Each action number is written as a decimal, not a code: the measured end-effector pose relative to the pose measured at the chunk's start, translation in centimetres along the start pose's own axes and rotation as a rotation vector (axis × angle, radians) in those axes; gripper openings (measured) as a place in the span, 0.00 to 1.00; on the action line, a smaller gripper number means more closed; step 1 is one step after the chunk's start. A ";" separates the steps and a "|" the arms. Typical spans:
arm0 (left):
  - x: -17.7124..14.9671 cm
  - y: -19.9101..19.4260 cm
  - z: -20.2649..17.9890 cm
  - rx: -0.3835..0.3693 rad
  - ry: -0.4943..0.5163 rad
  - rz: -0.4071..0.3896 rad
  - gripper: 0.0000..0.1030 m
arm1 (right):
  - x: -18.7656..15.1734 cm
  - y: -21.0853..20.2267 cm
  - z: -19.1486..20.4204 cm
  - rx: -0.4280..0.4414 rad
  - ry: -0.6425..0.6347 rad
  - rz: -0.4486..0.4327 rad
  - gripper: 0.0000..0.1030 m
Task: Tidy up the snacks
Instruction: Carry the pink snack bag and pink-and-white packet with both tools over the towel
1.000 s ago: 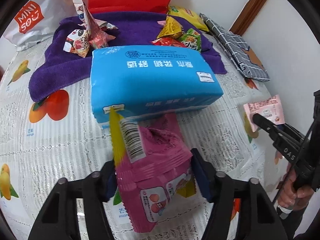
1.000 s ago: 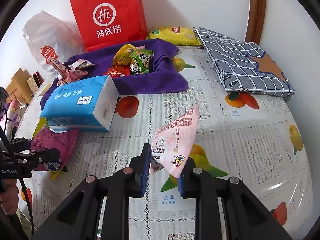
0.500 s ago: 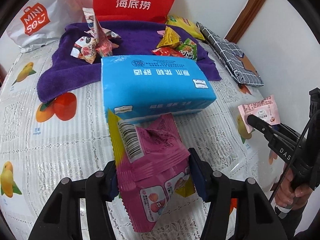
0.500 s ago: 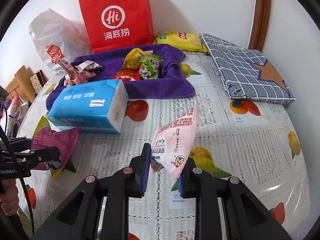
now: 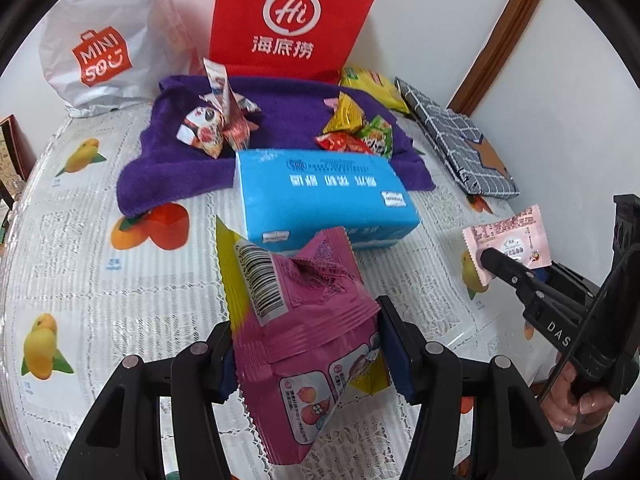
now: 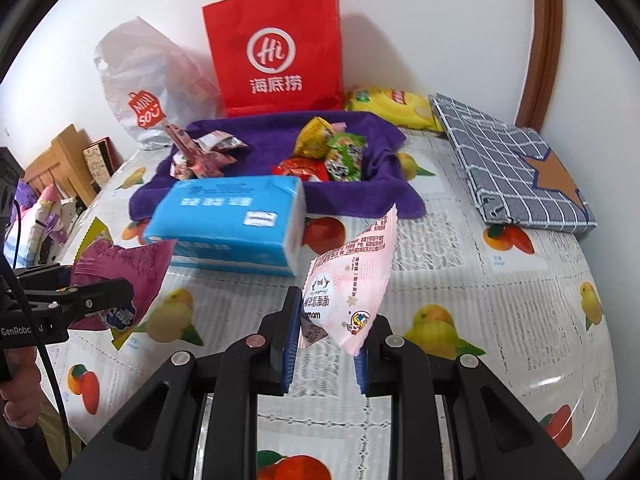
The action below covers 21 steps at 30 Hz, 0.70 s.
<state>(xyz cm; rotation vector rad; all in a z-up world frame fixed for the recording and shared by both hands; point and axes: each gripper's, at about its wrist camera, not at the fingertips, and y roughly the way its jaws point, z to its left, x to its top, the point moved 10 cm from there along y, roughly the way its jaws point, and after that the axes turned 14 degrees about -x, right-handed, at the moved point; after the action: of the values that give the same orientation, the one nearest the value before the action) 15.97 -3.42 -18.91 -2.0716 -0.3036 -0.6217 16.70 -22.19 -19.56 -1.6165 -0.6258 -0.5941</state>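
Left gripper (image 5: 308,356) clamped on magenta snack bag (image 5: 304,320); right gripper (image 6: 326,344) clamped on pale-pink packet (image 6: 348,284); wooden furniture (image 6: 60,160) only in right view.

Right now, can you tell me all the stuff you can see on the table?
Red paper bag: one, red, back by the wall.
White plastic bag: one, white, left of the red bag.
Purple towel: one, purple, in front of the red bag.
Small snack packets: two little piles on the towel, pinkish red left, yellow, red and green right.
Tissue pack: one, blue, at the towel's front edge.
Yellow packet: one, yellow, right of the red bag.
Checked cloth: one, grey, far right.
Magenta snack bag: one, in the left tool.
Pale pink packet: one, in the right tool.
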 end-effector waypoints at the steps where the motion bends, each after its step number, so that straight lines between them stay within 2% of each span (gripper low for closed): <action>1: 0.2 -0.2 -0.1 0.002 0.002 -0.006 0.55 | 0.2 -0.2 0.0 0.000 -0.002 -0.005 0.23; 13: 3.8 -3.7 -1.1 0.009 0.039 -0.098 0.55 | 4.1 -3.1 0.2 -0.013 0.010 -0.080 0.23; 21: 5.5 -4.6 -0.8 0.006 0.045 -0.121 0.55 | 6.0 -3.8 0.8 -0.020 0.005 -0.106 0.23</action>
<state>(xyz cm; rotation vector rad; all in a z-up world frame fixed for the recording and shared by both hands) 18.36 -1.73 -12.29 -2.0410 -0.4061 -0.7381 18.40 -20.59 -12.76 -1.6072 -0.7068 -0.6841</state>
